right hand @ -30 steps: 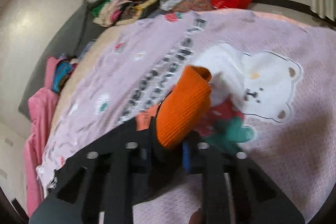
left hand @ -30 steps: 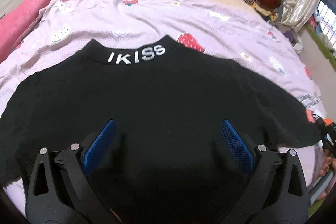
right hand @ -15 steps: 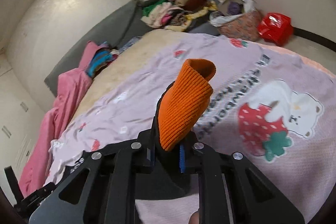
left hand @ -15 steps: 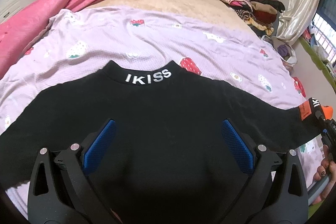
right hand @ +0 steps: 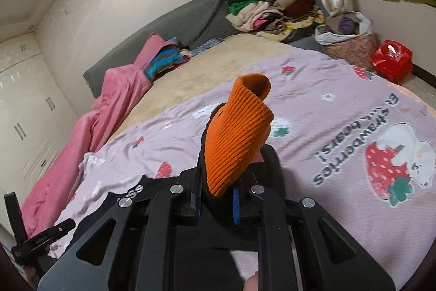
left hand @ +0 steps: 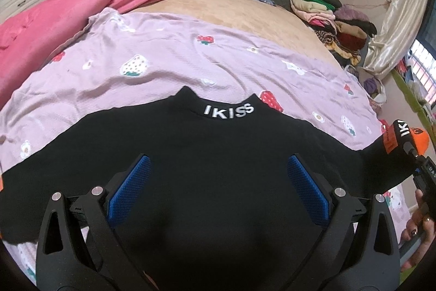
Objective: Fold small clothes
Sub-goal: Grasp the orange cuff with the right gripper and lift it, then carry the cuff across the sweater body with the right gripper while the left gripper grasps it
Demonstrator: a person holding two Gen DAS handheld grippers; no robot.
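The right gripper pinched the orange cuff; the left gripper hung wide over the black top. Best kept taut.

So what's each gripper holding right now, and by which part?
The right gripper pinches the black top by its orange sleeve cuff; the left gripper holds nothing.

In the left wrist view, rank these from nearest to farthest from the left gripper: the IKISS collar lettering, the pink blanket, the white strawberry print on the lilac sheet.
1. IKISS collar lettering, straight ahead of the open left gripper, on the black top.
2. White strawberry print, ahead and left, on the lilac sheet.
3. Pink blanket, far left, at the bed's far end.
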